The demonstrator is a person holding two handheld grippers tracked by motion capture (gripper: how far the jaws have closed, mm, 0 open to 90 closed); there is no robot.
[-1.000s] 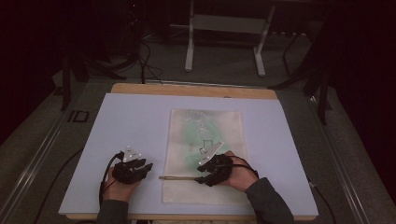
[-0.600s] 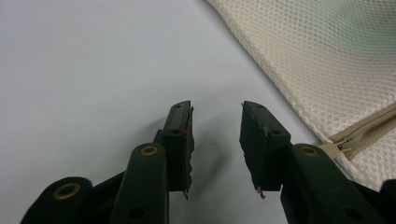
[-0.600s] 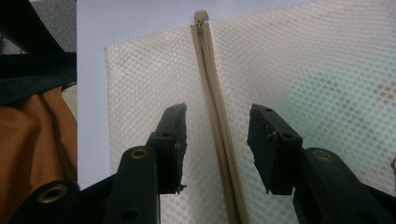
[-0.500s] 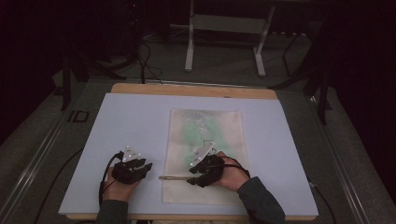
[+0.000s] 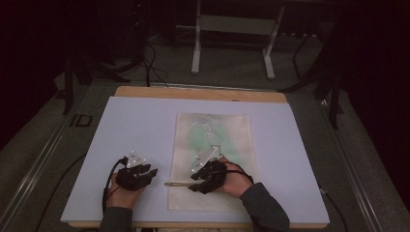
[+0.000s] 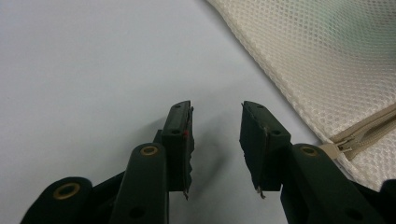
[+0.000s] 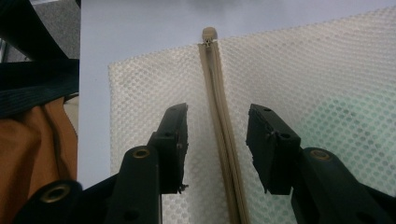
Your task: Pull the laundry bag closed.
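A cream mesh bag (image 5: 237,140) lies flat on the white tabletop (image 5: 130,125), with something green (image 5: 200,135) showing through the mesh. Its beige zipper (image 5: 176,183) runs across the near part. My right gripper (image 5: 193,180) lies over the bag and points left along that zipper. In the right gripper view the zipper (image 7: 222,116) passes between the jaws of the right gripper (image 7: 217,121). They have just been closing a little, but the pads stand clear of it. The zipper pull (image 7: 208,35) sits ahead at the bag's edge. My left gripper (image 5: 147,171) (image 6: 215,116) rests open and empty on bare table, beside the zipper's end (image 6: 350,142).
The board's wooden far edge (image 5: 193,93) faces a dark floor with a metal stand (image 5: 232,43) and cables. A dark sleeve and orange cloth (image 7: 32,140) sit at the left of the right gripper view. Bare tabletop lies left and right of the bag.
My right hand has slid left over the near part of the bag, along the zipper. The left hand has stayed where it was.
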